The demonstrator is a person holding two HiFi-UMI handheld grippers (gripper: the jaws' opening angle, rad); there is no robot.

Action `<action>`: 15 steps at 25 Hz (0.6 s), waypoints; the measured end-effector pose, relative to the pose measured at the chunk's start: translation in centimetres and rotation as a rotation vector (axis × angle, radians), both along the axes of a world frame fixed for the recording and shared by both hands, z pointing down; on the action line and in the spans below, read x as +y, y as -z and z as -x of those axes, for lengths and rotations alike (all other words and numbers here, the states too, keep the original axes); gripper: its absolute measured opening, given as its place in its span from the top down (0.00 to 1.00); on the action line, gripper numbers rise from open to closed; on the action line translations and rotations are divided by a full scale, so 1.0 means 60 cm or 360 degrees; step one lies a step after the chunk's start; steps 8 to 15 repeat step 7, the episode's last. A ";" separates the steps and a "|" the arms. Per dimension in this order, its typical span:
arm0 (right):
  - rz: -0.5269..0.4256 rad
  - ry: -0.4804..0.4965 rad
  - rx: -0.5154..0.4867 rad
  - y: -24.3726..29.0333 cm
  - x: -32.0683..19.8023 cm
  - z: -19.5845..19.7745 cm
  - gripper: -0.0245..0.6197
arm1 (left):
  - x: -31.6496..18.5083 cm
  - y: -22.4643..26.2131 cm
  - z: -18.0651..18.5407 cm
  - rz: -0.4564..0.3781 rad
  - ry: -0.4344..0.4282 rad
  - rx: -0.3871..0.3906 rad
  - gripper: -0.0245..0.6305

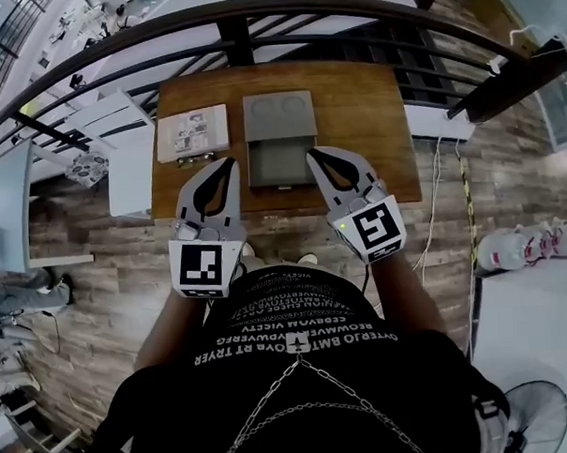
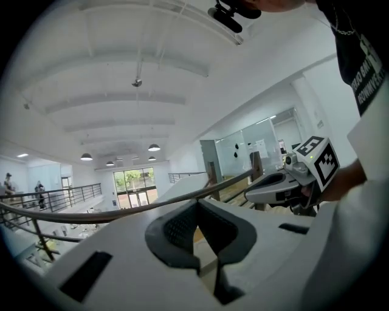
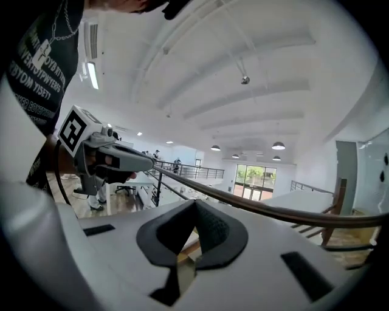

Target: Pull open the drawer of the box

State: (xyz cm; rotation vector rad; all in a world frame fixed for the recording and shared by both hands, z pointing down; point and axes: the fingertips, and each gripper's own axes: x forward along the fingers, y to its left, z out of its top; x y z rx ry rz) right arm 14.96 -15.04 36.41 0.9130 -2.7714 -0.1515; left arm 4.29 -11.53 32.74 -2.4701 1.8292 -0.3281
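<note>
I read left gripper (image 1: 227, 163) jaws clenched on nothing | right gripper (image 1: 314, 155) jaws clenched, empty too | they flank the drawer (image 1: 281, 163), standing pulled out of the box (image 1: 279, 116) | wooden bench (image 1: 368, 123) underneath | plank floor (image 1: 107, 266) and dark railing (image 1: 255, 14) around.

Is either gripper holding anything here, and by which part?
Nothing is held: the left gripper and the right gripper both have jaws closed together, empty.

Open-plan office w/ railing (image 1: 302, 2), desks (image 1: 114, 114)
</note>
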 end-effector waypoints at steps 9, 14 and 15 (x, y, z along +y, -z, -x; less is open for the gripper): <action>0.0000 0.0104 -0.0001 -0.015 -0.018 0.007 0.97 | 0.032 0.014 0.013 -0.0091 0.0119 -0.0007 0.95; 0.0000 0.0104 -0.0001 -0.015 -0.018 0.007 0.97 | 0.032 0.014 0.013 -0.0091 0.0119 -0.0007 0.95; 0.0000 0.0104 -0.0001 -0.015 -0.018 0.007 0.97 | 0.032 0.014 0.013 -0.0091 0.0119 -0.0007 0.95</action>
